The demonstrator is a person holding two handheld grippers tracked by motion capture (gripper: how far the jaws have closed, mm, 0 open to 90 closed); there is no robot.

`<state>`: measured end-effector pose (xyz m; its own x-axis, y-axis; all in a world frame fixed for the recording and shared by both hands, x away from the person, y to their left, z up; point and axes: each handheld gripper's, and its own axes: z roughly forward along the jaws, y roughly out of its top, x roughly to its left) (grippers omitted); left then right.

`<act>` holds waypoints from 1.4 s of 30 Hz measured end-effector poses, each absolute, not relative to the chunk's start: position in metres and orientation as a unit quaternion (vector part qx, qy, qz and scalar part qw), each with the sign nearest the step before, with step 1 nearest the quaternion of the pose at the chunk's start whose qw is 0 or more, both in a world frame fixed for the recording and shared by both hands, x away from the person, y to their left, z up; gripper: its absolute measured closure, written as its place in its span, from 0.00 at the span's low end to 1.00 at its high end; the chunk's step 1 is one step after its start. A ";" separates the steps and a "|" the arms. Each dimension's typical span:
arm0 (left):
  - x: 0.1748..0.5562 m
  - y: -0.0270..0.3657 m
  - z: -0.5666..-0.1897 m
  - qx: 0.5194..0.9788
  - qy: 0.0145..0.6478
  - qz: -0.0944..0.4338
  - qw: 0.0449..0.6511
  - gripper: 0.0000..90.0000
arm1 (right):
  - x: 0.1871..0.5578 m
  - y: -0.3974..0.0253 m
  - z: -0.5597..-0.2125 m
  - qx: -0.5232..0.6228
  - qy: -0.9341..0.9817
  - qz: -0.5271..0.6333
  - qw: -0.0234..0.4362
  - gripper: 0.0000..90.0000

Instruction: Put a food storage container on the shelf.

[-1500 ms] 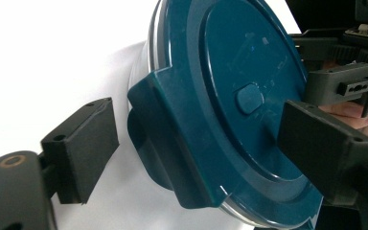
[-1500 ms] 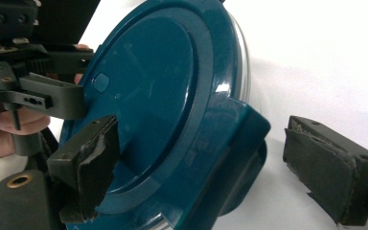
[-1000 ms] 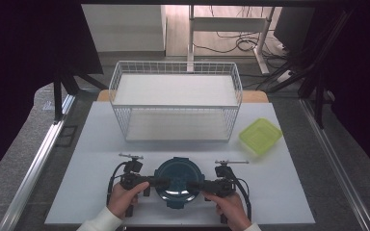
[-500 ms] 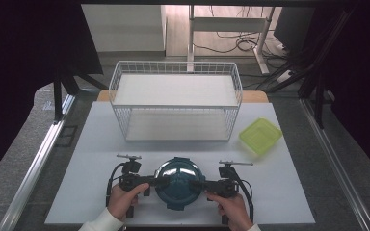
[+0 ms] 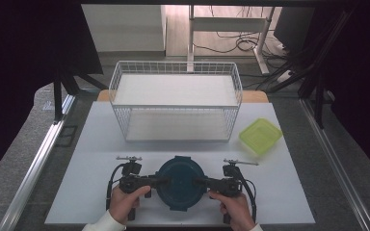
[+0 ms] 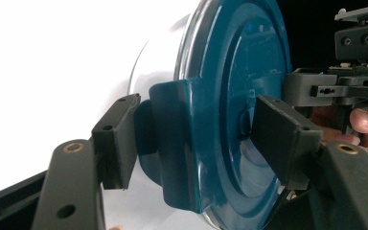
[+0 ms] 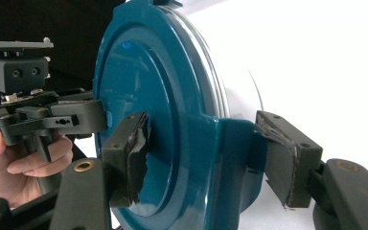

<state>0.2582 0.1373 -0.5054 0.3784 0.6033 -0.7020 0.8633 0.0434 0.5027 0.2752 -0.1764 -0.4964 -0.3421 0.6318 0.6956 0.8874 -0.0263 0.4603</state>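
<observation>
A round container with a dark teal lid [image 5: 179, 183] sits near the front edge of the white table [image 5: 91, 144]. My left gripper [image 5: 161, 182] comes at it from the left and my right gripper [image 5: 198, 182] from the right, each held in a hand. In the left gripper view my left gripper [image 6: 196, 139] is shut across the lid's side latch tab [image 6: 172, 129], one jaw on the lid top and one under the tab. The right gripper [image 7: 206, 158] grips the opposite tab [image 7: 235, 153] the same way. A pale bowl body [image 6: 158, 62] shows under the lid.
A white wire basket [image 5: 176, 106] with two levels stands across the back of the table. A yellow-green square lid or tray [image 5: 260, 135] lies at the right, past the basket's corner. Metal rails run along both sides of the table.
The glare on the lid has shifted and faded, so the container has tilted or moved slightly. Both hands and grippers stay at its two sides.
</observation>
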 end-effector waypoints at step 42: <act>0.270 0.145 -0.477 0.686 0.516 -0.103 0.503 0.42 | 0.289 -0.167 -0.461 -0.515 -0.709 -0.475 0.085 0.42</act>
